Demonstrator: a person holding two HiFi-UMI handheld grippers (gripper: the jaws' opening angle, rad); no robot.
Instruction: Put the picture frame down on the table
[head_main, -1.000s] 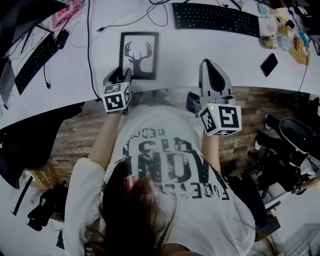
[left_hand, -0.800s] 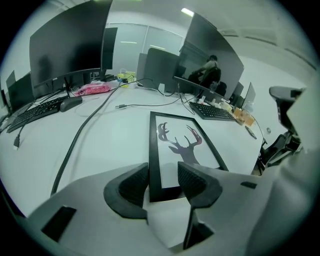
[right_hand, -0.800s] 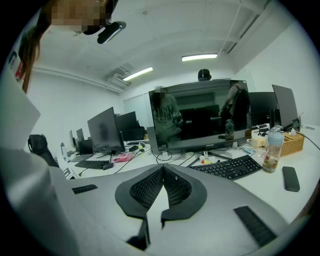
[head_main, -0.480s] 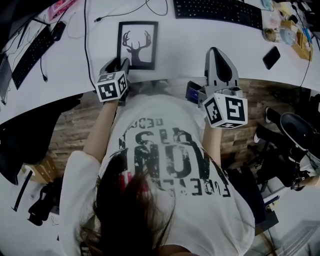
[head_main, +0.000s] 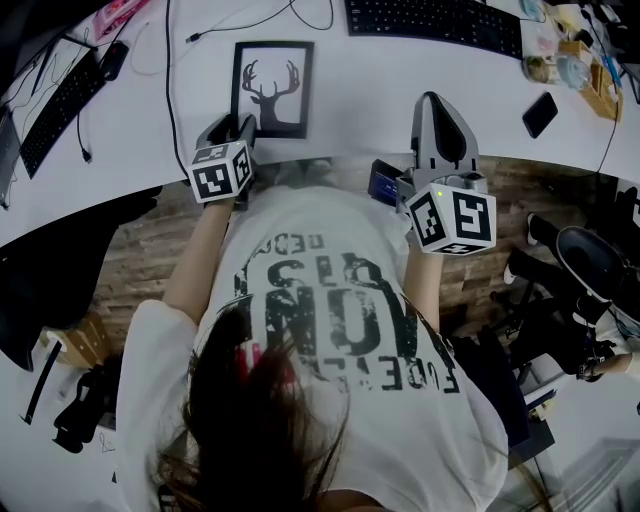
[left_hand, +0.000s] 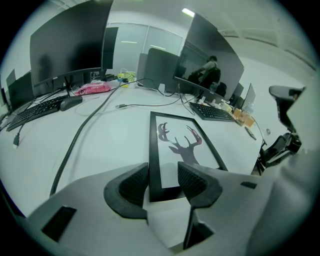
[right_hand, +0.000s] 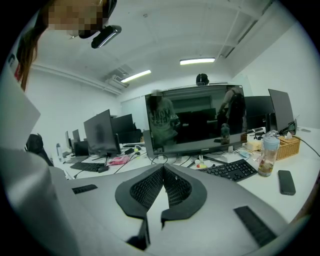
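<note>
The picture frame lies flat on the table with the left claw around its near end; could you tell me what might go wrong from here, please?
1. The left claw is open, but its pads flank the near end of the picture frame. Pulling back crooked could snag a corner and drag it toward the table edge, which is close behind.
2. A dark cable runs just left of the frame, and a sideways swing could hook it.

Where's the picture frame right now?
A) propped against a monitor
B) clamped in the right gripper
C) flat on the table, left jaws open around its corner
C: the picture frame lies flat on the table, its near corner between the left gripper's parted jaws.
</note>
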